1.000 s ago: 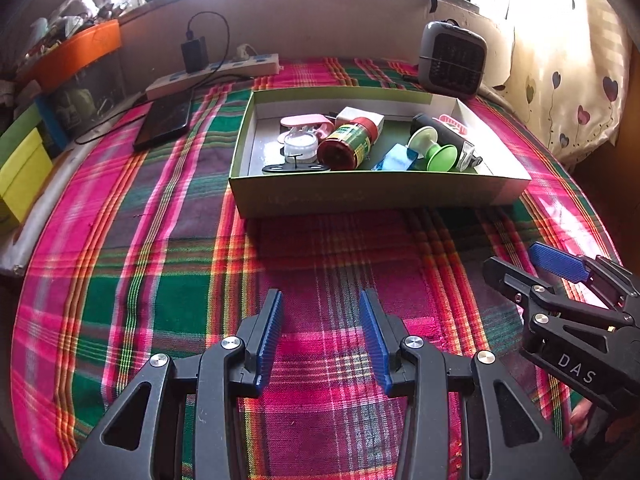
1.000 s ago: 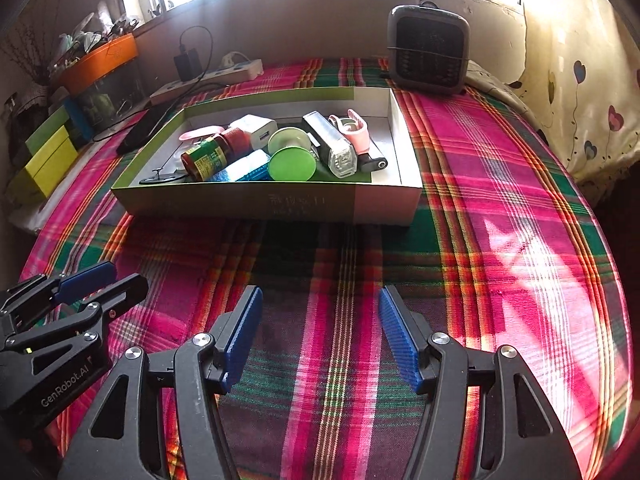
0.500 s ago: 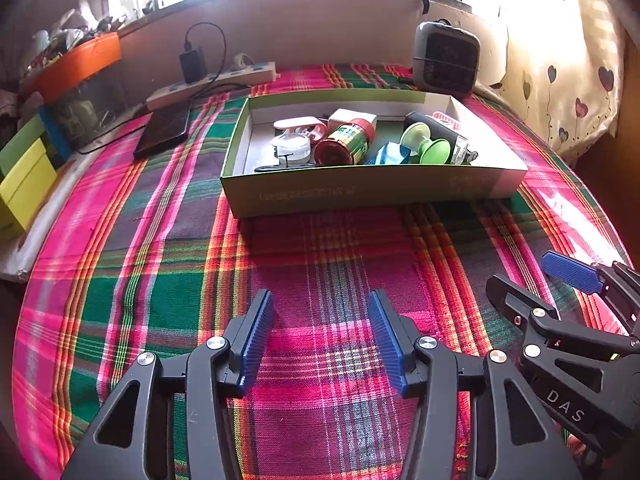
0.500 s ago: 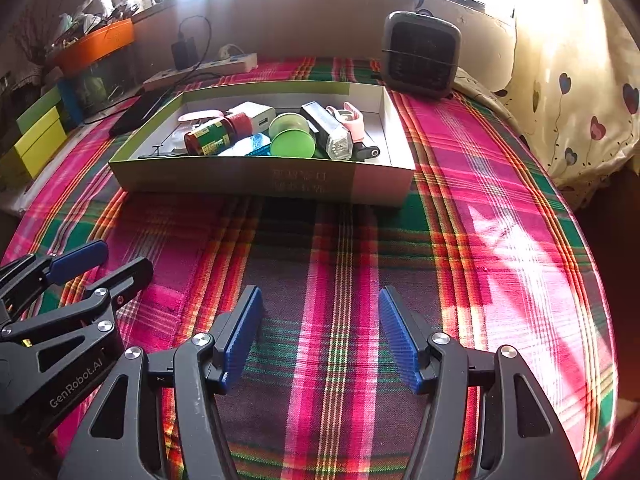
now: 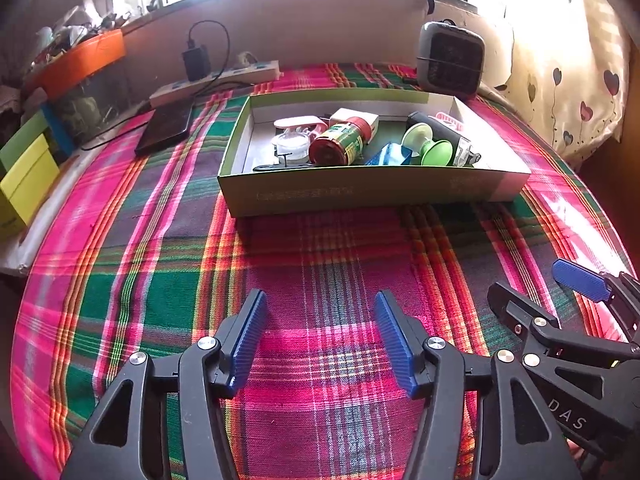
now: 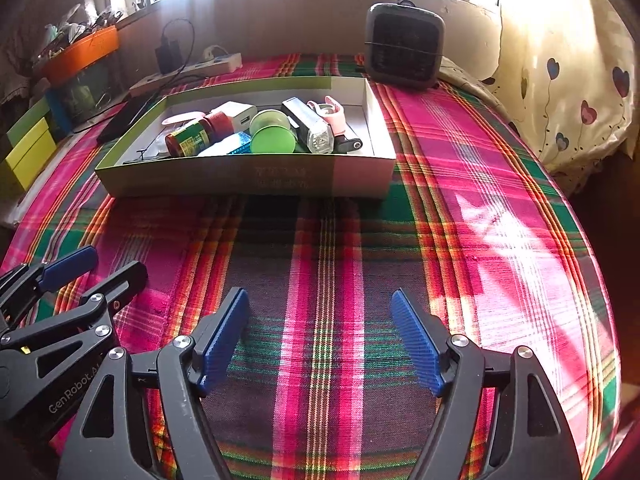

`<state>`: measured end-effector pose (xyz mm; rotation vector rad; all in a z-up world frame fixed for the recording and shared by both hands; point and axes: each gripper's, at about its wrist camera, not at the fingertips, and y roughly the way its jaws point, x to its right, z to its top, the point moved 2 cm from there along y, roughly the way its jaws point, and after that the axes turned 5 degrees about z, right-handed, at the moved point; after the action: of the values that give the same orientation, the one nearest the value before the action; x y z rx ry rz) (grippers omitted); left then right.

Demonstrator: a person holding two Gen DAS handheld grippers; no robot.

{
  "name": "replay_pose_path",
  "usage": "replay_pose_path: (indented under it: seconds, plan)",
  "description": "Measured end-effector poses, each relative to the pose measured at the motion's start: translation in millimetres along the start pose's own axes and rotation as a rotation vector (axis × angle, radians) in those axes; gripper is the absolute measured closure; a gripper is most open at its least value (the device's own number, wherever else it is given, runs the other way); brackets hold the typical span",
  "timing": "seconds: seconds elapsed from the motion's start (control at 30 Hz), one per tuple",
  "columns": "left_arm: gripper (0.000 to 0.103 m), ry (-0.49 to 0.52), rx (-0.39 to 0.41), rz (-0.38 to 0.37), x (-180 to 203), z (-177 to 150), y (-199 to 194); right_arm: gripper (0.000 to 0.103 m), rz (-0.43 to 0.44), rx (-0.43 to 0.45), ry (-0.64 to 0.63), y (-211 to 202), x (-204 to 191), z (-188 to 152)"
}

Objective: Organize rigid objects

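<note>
Now both tools empty, fingers apart: left tool [image 5: 316, 336], right tool [image 6: 320, 336], hovering over near plaid surface [image 6: 460, 208]. Box [image 5: 360, 192] far-centre, holding jar [image 5: 338, 146], green spool [image 6: 272, 136], torch [image 6: 310, 130]. Risk: crowded items, grabbing one could knock neighbours or shift box.

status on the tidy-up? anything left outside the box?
Looks near done: the red-lidded jar, green suction cup, flashlight and pink clip all lie inside the shallow box. In hand: nothing; the left claw and right claw are both open and empty, over bare plaid cloth. Left: no loose small item shows on the cloth, only the heater and phone.
</note>
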<state>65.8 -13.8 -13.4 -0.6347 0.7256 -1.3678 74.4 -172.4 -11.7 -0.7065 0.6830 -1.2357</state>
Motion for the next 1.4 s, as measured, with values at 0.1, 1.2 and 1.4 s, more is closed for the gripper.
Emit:
replay_pose_path:
  seconds: [0.1, 1.2, 1.4]
  plan:
    - [0.046, 0.0, 0.0, 0.0, 0.3, -0.1, 0.1, 0.029, 0.0, 0.0, 0.0, 0.0, 0.1, 0.0]
    - [0.046, 0.0, 0.0, 0.0, 0.6, 0.0, 0.0, 0.027, 0.0, 0.0, 0.0, 0.0, 0.0, -0.1]
    - [0.046, 0.0, 0.0, 0.001, 0.8, 0.0, 0.0, 0.027, 0.0, 0.0, 0.0, -0.1, -0.1, -0.1]
